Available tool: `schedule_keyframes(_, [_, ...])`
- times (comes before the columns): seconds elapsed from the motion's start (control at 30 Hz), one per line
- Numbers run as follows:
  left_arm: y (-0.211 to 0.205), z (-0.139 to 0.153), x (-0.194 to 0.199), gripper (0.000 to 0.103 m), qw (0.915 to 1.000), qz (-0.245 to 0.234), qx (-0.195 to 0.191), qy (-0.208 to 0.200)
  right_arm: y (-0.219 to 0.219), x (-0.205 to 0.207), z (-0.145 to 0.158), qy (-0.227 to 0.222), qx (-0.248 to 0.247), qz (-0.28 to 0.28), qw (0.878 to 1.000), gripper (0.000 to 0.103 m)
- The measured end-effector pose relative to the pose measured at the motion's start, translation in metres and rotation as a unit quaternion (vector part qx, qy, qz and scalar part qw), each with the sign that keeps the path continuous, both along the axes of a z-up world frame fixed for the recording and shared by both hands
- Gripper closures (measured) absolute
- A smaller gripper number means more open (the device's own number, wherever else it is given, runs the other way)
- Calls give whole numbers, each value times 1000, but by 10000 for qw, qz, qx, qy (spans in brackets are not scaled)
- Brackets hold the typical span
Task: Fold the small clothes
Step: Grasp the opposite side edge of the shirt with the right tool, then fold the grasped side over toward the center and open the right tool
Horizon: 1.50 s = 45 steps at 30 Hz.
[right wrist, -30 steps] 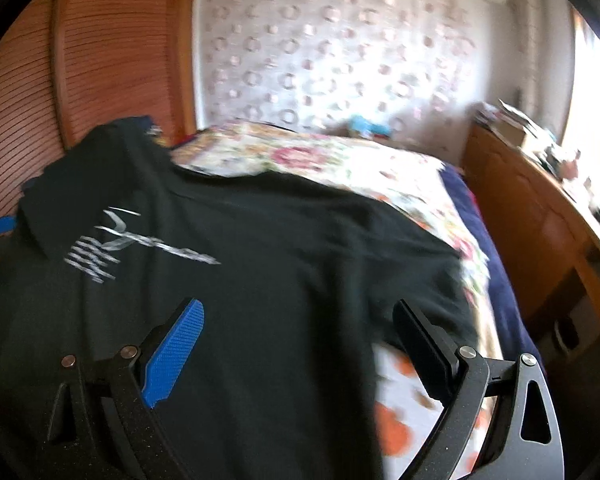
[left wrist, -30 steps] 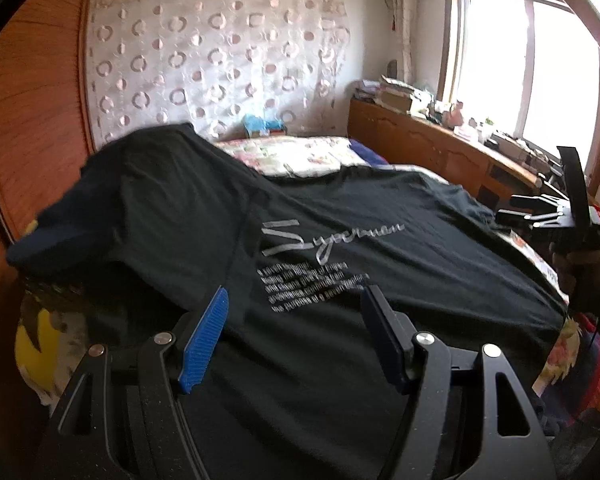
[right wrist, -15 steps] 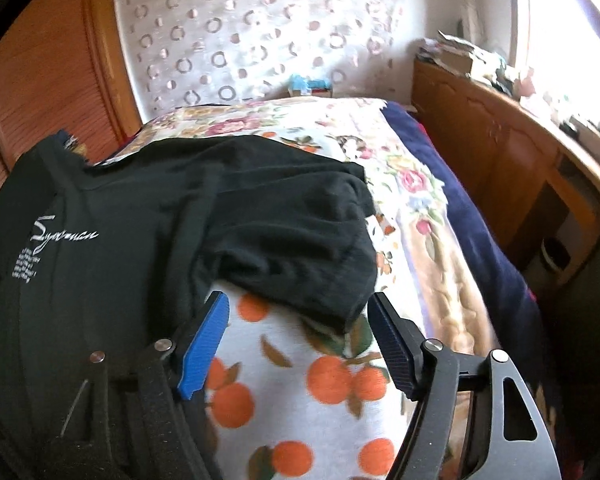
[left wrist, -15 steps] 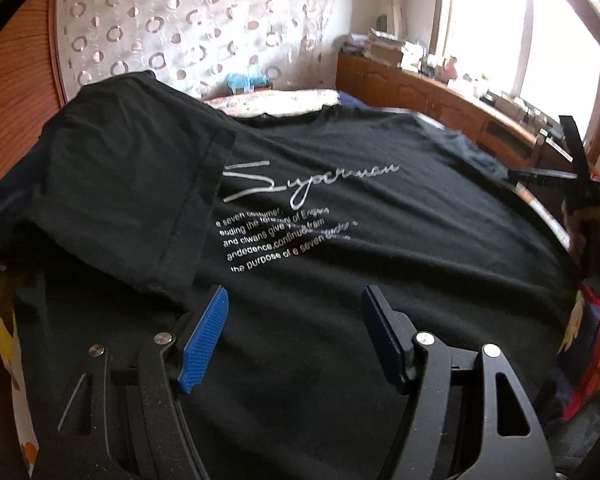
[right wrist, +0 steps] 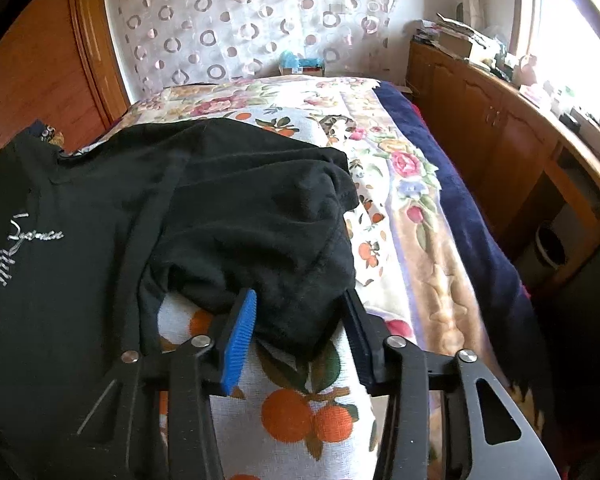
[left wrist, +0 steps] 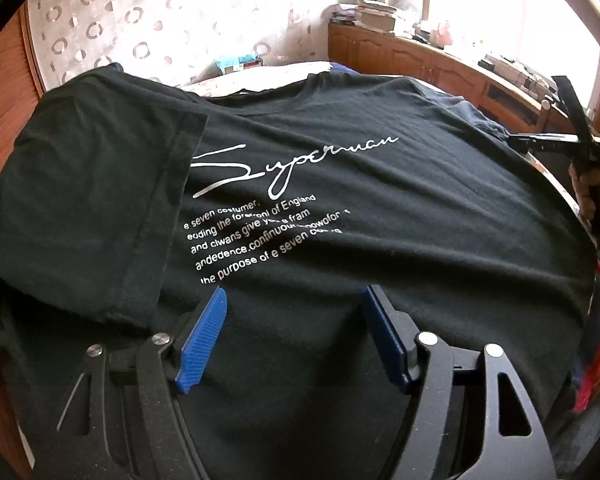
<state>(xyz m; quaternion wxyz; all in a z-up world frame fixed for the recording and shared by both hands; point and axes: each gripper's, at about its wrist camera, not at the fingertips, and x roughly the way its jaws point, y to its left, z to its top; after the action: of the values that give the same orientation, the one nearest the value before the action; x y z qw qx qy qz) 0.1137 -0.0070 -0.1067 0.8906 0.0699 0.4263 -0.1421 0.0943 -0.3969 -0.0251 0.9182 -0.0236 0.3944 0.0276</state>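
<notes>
black t-shirt (left wrist: 380,200) lies print side up across the bed (right wrist: 380,184); white "superman" script and small text lines face my left wrist cam. one sleeve (left wrist: 92,200) is folded inward over the chest, its hem running just beside the print.

left gripper (left wrist: 292,332) released, jaws wide, hovering over the lower front of the shirt. nothing between the blue pads (left wrist: 204,336); can't tell if they touch the fabric.

right gripper (right wrist: 296,332) at the other side of the shirt: the bunched sleeve (right wrist: 268,224) sits between its two fingers, edge of the fabric down in the gap. jaws are partly closed around the bunch, blue pad (right wrist: 240,340) against the cloth on one side, dark finger touching on the other. can't tell if it's actually clamped or just straddling.

that sleeve is crumpled, lying partly on the orange-print sheet (right wrist: 300,412), with the floral cover (right wrist: 380,152) and navy blanket (right wrist: 460,208) beyond it. in the left cam my right gripper (left wrist: 556,144) shows at the far edge of the shirt. wooden cabinet (right wrist: 500,128) along the window side, patterned curtain (right wrist: 240,20) on the back wall.
</notes>
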Motion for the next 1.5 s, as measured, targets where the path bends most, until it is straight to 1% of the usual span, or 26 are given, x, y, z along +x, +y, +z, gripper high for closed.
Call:
schedule_keyframes(0.03, [2,0,0,28,10000,10,-31,17,1,-1,0,-17,-35,26,10000,63])
schedule_keyframes(0.1, [1,-1,1,23,10000,9,-41,47,2,-3,0,-41,-63,93,9999,69])
schedule_keyframes(0.13, [0,-1,1,23,10000,-2,-13,41,3,-2,-1,-41,-60,150,9999,76])
schedule_keyframes(0.2, [0,-1,1,23,10000,1,-15,42,5,-3,-1,-42,-110,232,9997,83])
schedule_keyframes(0.23, [0,-1,1,23,10000,3,-21,44,7,-2,-1,-24,-115,285,9995,89])
schedule_keyframes(0.27, [0,-1,0,23,10000,3,-27,43,8,-2,-1,-20,-163,305,9994,91])
schedule_keyframes(0.33, [0,-1,0,23,10000,5,-25,36,12,-2,2,-99,-252,332,9991,93])
schedule_keyframes(0.5, [0,-1,0,23,10000,9,-27,34,28,-8,24,-561,-116,520,9970,93])
schedule_keyframes(0.6, [1,2,-2,23,10000,8,-41,-21,48,-14,38,-821,-42,794,9934,93])
schedule_keyframes(0.67, [2,8,-6,23,9999,5,-89,-147,67,-19,41,-901,-40,1046,9904,93])
schedule_keyframes(0.73, [5,17,-12,23,9993,25,-201,-310,86,-24,38,-890,-77,1311,9873,93])
schedule_keyframes(0.8, [9,30,-20,23,9982,30,-337,-497,105,-28,29,-746,-259,1508,9854,93])
schedule_keyframes(0.87, [11,41,-29,23,9970,39,-419,-657,117,-31,18,-611,-309,1678,9834,93])
schedule_keyframes(0.97, [13,54,-40,23,9951,101,-474,-865,124,-34,5,-433,-243,1827,9819,93])
schedule_keyframes(1.1, [14,66,-51,23,9925,134,-596,-1060,121,-34,-7,-304,-143,1828,9826,93])
schedule_keyframes(1.17, [14,70,-55,23,9914,144,-641,-1133,121,-34,-10,-259,-170,1797,9832,93])
schedule_keyframes(1.2, [14,71,-55,23,9911,140,-647,-1159,120,-32,-8,-248,-204,1776,9836,92])
schedule_keyframes(1.27, [11,73,-56,23,9905,126,-624,-1216,119,-30,-10,-224,-269,1716,9845,75])
schedule_keyframes(1.33, [10,74,-58,23,9901,108,-606,-1263,120,-28,-6,-208,-271,1553,9873,68])
schedule_keyframes(1.43, [9,73,-59,23,9898,115,-610,-1283,118,-31,2,-332,-134,1473,9884,60])
schedule_keyframes(1.5, [8,72,-59,23,9899,108,-633,-1268,113,-35,10,-450,-7,1429,9887,58])
